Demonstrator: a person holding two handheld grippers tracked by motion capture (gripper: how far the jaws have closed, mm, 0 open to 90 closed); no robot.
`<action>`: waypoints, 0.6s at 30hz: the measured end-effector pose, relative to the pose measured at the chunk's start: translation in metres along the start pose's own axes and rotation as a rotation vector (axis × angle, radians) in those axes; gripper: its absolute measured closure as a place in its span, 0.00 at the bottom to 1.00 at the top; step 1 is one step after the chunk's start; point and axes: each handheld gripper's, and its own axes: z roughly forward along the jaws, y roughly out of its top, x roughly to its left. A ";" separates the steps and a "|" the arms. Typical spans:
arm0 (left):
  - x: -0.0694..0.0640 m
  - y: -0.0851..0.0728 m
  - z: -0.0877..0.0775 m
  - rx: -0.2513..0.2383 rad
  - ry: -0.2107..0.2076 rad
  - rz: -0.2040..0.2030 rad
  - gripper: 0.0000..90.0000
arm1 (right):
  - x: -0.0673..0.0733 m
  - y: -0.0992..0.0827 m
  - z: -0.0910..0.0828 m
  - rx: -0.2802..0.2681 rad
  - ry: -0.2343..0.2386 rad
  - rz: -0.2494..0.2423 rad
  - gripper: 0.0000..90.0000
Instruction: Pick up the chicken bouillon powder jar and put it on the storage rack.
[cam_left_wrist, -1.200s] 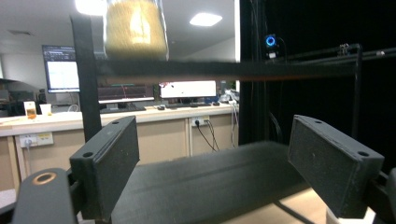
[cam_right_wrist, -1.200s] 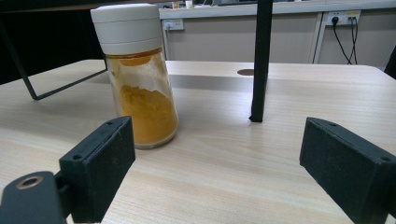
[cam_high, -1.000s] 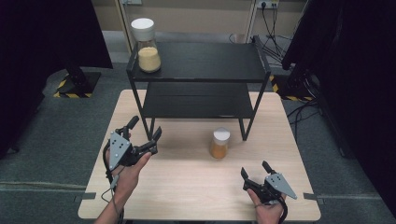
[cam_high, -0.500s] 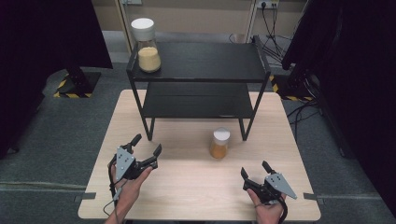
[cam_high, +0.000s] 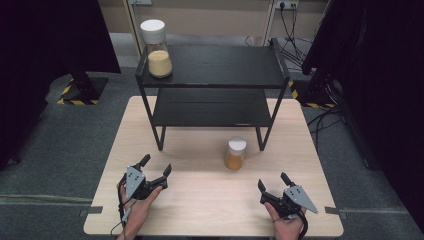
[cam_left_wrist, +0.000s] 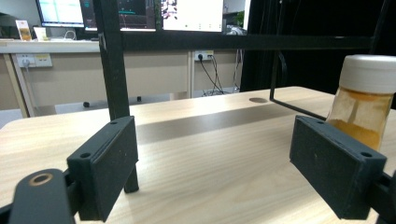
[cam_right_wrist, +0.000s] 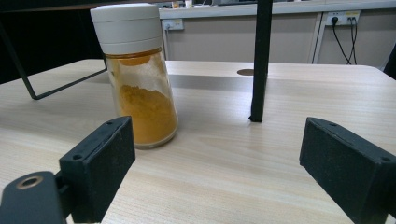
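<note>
The small jar (cam_high: 235, 153) of orange powder stands upright on the table (cam_high: 200, 205), just in front of the black shelf rack (cam_high: 215, 85) and near its right front leg. Nothing touches it. A larger jar (cam_high: 156, 49) sits on the rack's top shelf at the left corner and is well apart from both tools.

Your right gripper (cam_high: 272, 186) rests low near the table's front edge, jaws spread, nothing between them; in the right gripper view the small jar (cam_right_wrist: 137, 79) lies ahead and left of centre.

Your left gripper (cam_high: 156, 165) has come down from its raised position a second ago and now sits low over the table at the left. Its jaws have just been opening and stand spread, empty.

Judgement: both tools are parked, so no grasp has begun. The right gripper is the nearer one; advance it toward the small jar and centre the body between the pads before closing.
</note>
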 end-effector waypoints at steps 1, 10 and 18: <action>0.000 -0.001 0.000 0.002 0.000 -0.005 0.16 | 0.000 0.000 0.000 -0.001 0.000 0.001 0.12; 0.003 -0.011 0.000 0.028 -0.005 -0.021 0.16 | -0.001 -0.001 0.000 -0.005 0.002 0.004 0.12; 0.004 -0.013 0.000 0.030 -0.004 -0.032 0.16 | -0.001 -0.001 -0.001 -0.006 0.003 0.005 0.12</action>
